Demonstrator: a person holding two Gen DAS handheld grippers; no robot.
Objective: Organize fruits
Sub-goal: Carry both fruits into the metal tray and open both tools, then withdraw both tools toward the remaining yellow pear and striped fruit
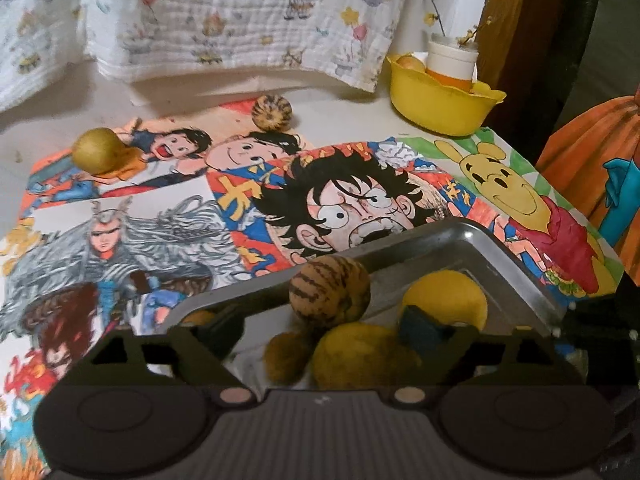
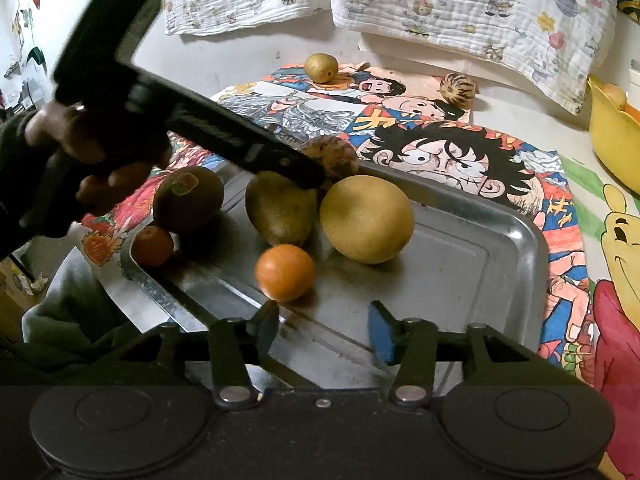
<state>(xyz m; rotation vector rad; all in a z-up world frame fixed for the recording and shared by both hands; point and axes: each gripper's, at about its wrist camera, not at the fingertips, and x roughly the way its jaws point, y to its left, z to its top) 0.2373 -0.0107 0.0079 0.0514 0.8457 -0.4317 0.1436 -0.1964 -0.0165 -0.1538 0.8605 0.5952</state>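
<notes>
A metal tray (image 2: 480,248) sits on a cartoon-print mat and holds several fruits: a big yellow one (image 2: 366,219), an orange one (image 2: 285,272), a greenish mango-like one (image 2: 280,210), a dark brown one (image 2: 188,199) and a small reddish one (image 2: 152,246). My left gripper (image 1: 324,328) is open over the tray's far corner, with a striped brown fruit (image 1: 329,293) loose between its fingers (image 1: 424,328); it shows in the right wrist view (image 2: 334,158) too. My right gripper (image 2: 324,330) is open and empty at the tray's near edge.
On the mat beyond the tray lie a golden round fruit (image 2: 321,67) and a striped round fruit (image 2: 457,88). A yellow bowl (image 1: 440,100) with a cup and fruit stands at the back right. A printed cloth (image 1: 240,20) hangs behind.
</notes>
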